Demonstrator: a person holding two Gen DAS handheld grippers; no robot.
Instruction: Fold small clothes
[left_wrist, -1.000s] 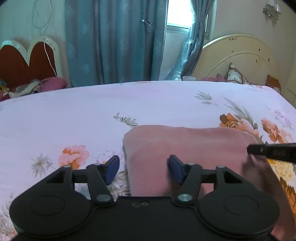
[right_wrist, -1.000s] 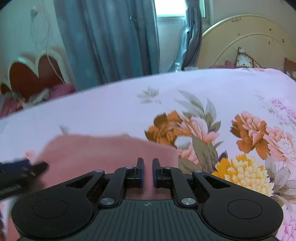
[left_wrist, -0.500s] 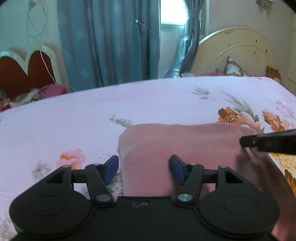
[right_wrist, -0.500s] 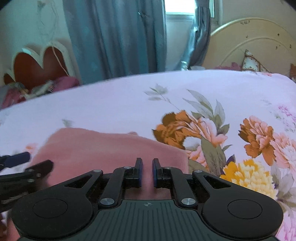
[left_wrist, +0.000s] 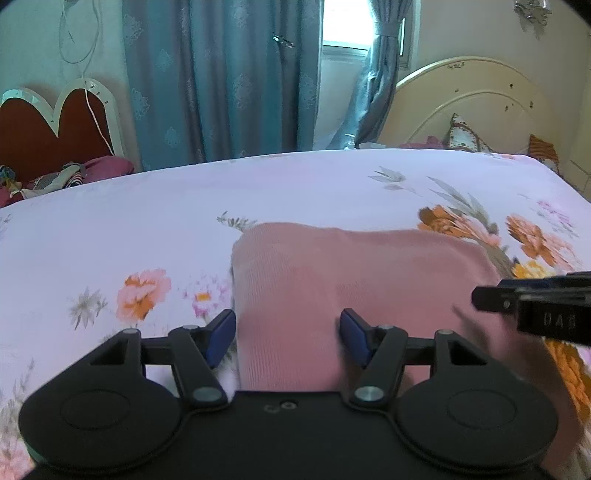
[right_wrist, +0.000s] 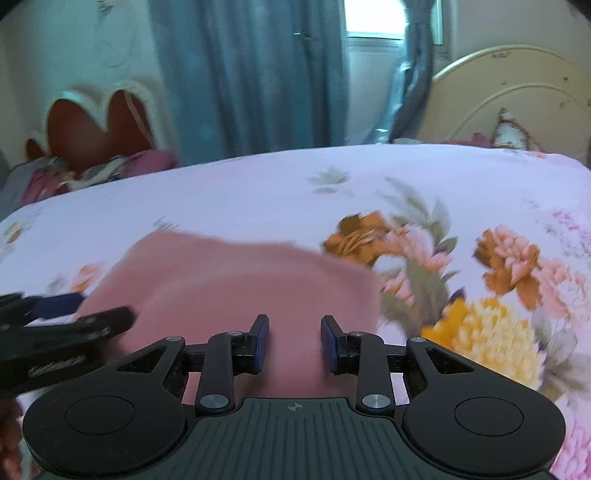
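Note:
A pink folded cloth (left_wrist: 351, 277) lies flat on the floral bed sheet (left_wrist: 166, 221). My left gripper (left_wrist: 288, 332) is open above the cloth's near left corner, its blue pads well apart, and the cloth's left edge runs between them untouched. In the right wrist view, which is blurred, the same cloth (right_wrist: 240, 288) lies under my right gripper (right_wrist: 294, 343). Its jaws are opening, and the cloth shows between them without the pads pressing on it. Each gripper shows in the other's view: the right gripper (left_wrist: 535, 306) at the right edge, the left gripper (right_wrist: 55, 332) at the left edge.
The bed sheet (right_wrist: 258, 192) stretches far ahead and to both sides. A cream headboard (left_wrist: 472, 107) with cushions stands at the back right. A red heart-shaped headboard (left_wrist: 55, 129) and a pile of clothes (left_wrist: 55, 177) sit at the back left, with blue curtains (left_wrist: 221, 81) behind.
The right gripper's jaws, shut in the earlier frames, now stand apart. Both grippers have shifted a little over the cloth. The left gripper's jaws are as wide as before.

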